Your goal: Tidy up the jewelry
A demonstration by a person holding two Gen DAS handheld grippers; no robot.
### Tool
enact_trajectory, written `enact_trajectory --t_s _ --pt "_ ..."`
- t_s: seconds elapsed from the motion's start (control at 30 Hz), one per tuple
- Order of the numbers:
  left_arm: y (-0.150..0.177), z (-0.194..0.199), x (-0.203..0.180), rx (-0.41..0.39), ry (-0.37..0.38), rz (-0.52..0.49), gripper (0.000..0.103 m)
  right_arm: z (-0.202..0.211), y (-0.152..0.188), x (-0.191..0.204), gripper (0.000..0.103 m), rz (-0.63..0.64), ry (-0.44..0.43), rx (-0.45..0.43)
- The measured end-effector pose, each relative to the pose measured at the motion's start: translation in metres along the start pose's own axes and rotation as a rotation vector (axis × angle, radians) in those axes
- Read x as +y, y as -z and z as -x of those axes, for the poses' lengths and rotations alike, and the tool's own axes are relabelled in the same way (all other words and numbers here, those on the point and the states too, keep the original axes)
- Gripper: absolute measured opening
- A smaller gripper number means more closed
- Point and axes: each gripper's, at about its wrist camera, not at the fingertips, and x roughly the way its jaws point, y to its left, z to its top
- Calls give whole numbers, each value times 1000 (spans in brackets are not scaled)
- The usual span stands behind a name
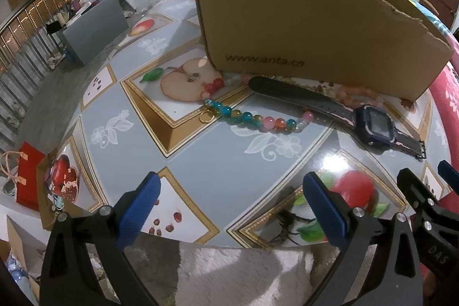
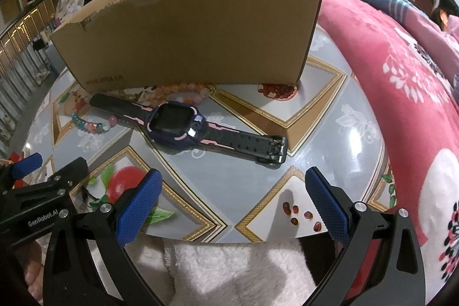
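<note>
An open cardboard box [image 1: 301,27] [image 2: 186,36] stands at the back of the patterned table [image 1: 206,159] [image 2: 330,134]. In front of it lie a dark smartwatch [image 1: 375,124] [image 2: 175,124], a colourful bead bracelet [image 1: 252,116] [image 2: 89,125], an orange bead bracelet [image 1: 355,93] [image 2: 178,92] and a small gold ring [image 1: 207,118]. My left gripper [image 1: 231,208] is open and empty near the table's front edge, short of the colourful beads. My right gripper [image 2: 232,205] is open and empty, short of the watch.
A pink floral blanket [image 2: 401,82] lies right of the table. A fluffy white cloth [image 2: 229,271] hangs at the front edge. A railing [image 1: 25,33], a grey box [image 1: 94,27] and a red bag [image 1: 28,177] stand to the left.
</note>
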Motion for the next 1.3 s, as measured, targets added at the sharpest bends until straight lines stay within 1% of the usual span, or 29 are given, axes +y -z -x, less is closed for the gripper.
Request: enact_trajectory --t_s 0.2,0.37,0.5,0.67,0.9,1.17,1.3 --pt "-7 -11 -3 8 -31 -28 97 -3 4 -2 96 7 2 0" --pt "-12 -16 -8 -18 -54 -52 97 -6 8 -3 96 37 17 -7" --pt "-14 -18 -10 -33 -55 -62 97 -9 11 -3 96 52 13 -2" --pt "-15 -18 -9 -34 -45 -54 99 -13 12 -4 96 56 8 5" --pt "-20 -21 -12 -33 -60 -113 99 -16 10 -5 96 71 5 -7" --pt "-23 -28 1 22 1 -49 99 -15 12 -4 96 80 -2 -14" --pt "-23 -33 10 50 54 3 99 -15 13 -4 96 82 0 -14"
